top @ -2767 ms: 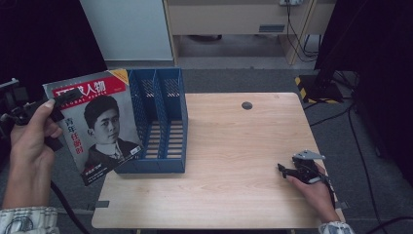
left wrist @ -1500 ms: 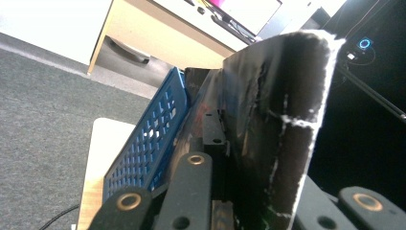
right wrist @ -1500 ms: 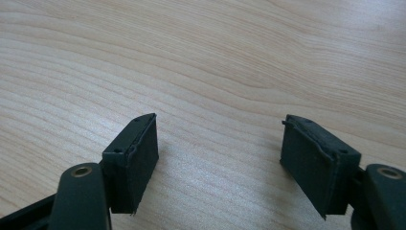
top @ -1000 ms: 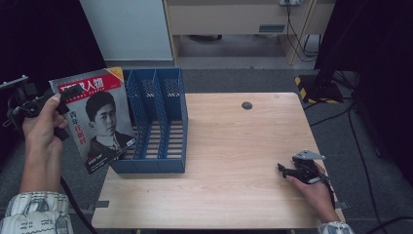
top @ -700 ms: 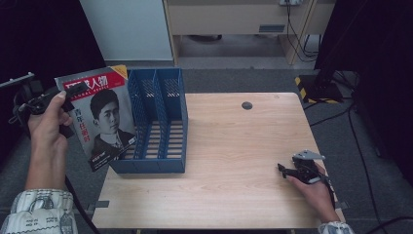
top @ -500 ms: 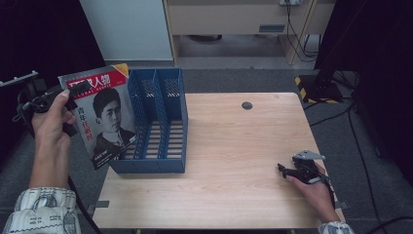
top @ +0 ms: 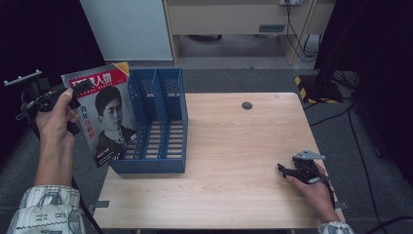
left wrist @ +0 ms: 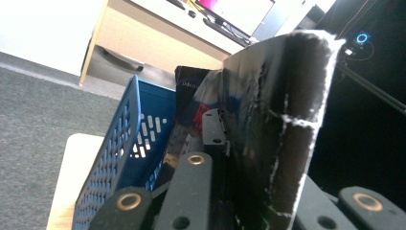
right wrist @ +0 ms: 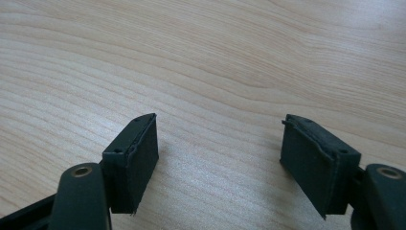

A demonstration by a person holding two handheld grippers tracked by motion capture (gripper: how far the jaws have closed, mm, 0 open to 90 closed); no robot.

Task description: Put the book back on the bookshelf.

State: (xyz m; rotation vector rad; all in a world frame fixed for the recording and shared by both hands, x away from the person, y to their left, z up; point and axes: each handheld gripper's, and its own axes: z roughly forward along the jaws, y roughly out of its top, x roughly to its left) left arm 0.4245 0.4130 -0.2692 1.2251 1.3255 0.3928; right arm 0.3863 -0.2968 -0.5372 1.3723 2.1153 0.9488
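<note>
Light wooden table (top: 229, 146): blue file rack (top: 156, 124) at left edge; right tool (top: 285, 170) resting near right corner.

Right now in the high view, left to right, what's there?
Left claw → portrait-cover magazine → blue perforated plastic file rack → small dark round table hole → right claw.

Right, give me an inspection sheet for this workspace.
Surface: wooden table, bare apart from the rack and a dark round cable hole.
Job's things: magazine held upright left of the blue file rack, not yet in a slot.
Clutter: nothing seen.
Grippers: left gripper shut on the magazine's edge; right gripper open, resting on the table.
Cables: black leads on the floor.
Surroundings: grey carpet, pale desk behind.
</note>
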